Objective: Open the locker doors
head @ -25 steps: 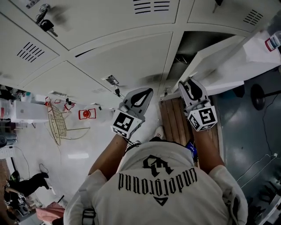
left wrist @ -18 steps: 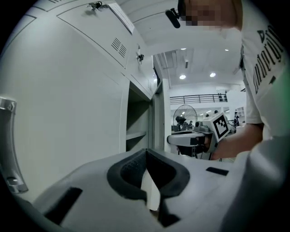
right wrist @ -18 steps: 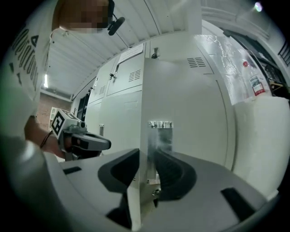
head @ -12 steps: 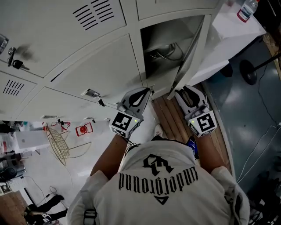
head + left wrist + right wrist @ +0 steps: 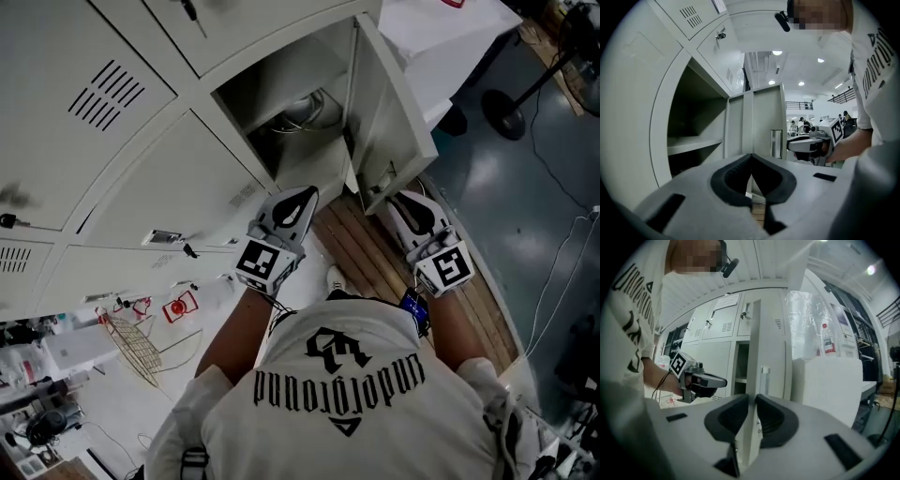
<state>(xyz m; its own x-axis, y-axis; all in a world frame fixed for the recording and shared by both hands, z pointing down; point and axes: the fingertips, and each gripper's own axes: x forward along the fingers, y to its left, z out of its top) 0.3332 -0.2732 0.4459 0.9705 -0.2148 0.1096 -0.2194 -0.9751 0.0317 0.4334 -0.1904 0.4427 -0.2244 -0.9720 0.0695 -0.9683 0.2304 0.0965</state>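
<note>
The pale grey metal locker door (image 5: 389, 131) stands swung out from the bank of lockers, hinged on its right, with its free edge towards you. Your right gripper (image 5: 394, 197) holds that edge: in the right gripper view the door (image 5: 761, 376) runs upright between the black pads (image 5: 771, 420). The jaws have just been closing and now pinch the sheet metal. Your left gripper (image 5: 302, 199) hangs just left of the door, in front of the open compartment (image 5: 281, 103), touching nothing. In the left gripper view its jaws are pressed together at the tips with nothing between them.

Inside the compartment lie coiled cables (image 5: 305, 111), seen from the head view. Closed grey doors with vent slots (image 5: 108, 94) fill the lockers to the left. Below the door a wooden slatted platform (image 5: 375, 267) runs along the floor. To the door's right stands a white table (image 5: 829, 385) bearing a clear plastic bottle with a red label (image 5: 826, 341).
</note>
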